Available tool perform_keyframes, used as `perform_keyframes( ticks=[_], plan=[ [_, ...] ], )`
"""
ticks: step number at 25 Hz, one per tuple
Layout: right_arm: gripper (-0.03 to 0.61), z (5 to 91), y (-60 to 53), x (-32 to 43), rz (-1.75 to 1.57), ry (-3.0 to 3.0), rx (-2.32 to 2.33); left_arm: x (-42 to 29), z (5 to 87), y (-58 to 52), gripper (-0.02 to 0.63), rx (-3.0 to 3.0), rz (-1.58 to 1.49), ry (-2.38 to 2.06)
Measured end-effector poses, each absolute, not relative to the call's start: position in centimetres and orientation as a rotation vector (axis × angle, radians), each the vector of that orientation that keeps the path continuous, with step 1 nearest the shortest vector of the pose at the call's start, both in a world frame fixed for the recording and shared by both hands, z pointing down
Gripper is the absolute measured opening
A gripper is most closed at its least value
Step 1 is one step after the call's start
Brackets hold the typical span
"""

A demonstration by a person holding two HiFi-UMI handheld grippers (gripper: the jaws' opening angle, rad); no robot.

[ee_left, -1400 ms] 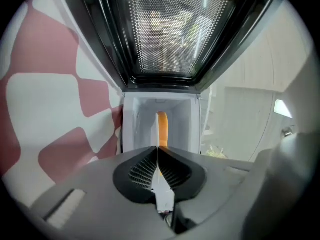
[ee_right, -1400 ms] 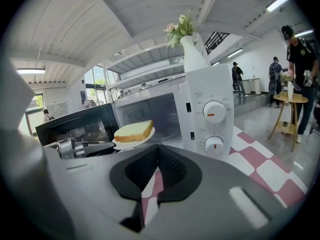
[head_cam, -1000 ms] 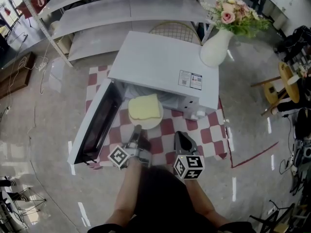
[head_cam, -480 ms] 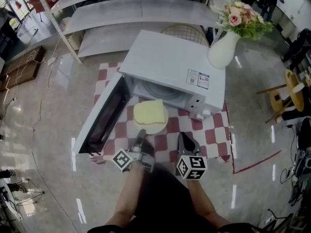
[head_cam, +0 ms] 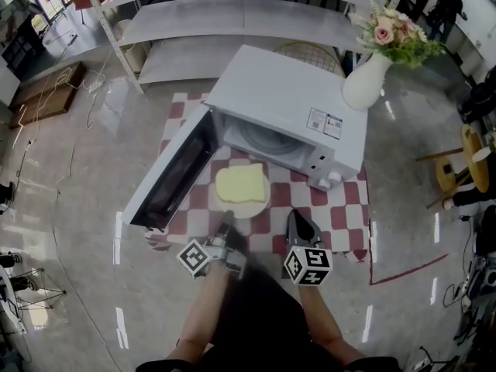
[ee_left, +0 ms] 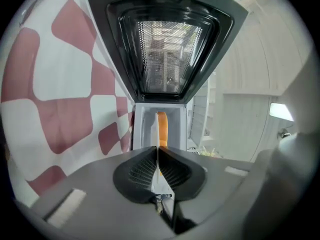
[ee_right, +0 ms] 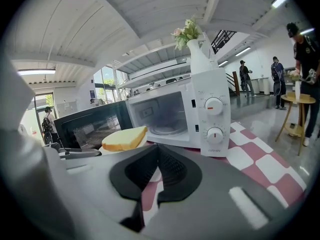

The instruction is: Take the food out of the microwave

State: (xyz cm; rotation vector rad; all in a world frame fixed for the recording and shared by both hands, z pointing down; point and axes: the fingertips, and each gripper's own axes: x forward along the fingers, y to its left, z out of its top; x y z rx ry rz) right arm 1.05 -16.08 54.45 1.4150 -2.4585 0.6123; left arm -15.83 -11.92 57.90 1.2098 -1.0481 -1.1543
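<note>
While its ribbed black pads (ee_left: 141,170) pinch the thin white rim, the left gripper (ee_left: 158,151) stays closed on the plate (head_cam: 243,208), seen edge-on between the jaws. Right gripper (ee_right: 159,150): same ribbed rubber pads, tips pressed together, nothing between them, red-and-white cloth (head_cam: 341,208) showing below the gap.

On the round, glossy white plate lies the bread (head_cam: 241,184), a soft pale-yellow square slice with a darker crust. It sits at 12 o'clock from the left gripper, fully outside the microwave (head_cam: 287,103). Can't tell if the plate rests on the cloth or is lifted.

Microwave is a boxy white shell at 12 to 1 o'clock of the plate. Its door (head_cam: 174,173) is swung wide at 9 o'clock, with a black frame and a mesh window. A clear glass turntable (head_cam: 267,139) lies bare in the cavity. A smooth white vase (head_cam: 366,80) of pink flowers (head_cam: 399,33) stands at 2 o'clock.

A second ago the plate sat at the cavity mouth; now it is clear of the opening, nearer the person. The right gripper has kept its place.
</note>
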Motion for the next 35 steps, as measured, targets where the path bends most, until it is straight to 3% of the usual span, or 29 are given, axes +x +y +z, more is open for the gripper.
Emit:
perform_keyframes(
  ticks=[35],
  plan=[
    [-0.001,51.9,-14.0,4.5,0.353,-2.532,1.477,-16.0,54.0,-4.5,0.023,1.236,-1.237,-1.083]
  ],
)
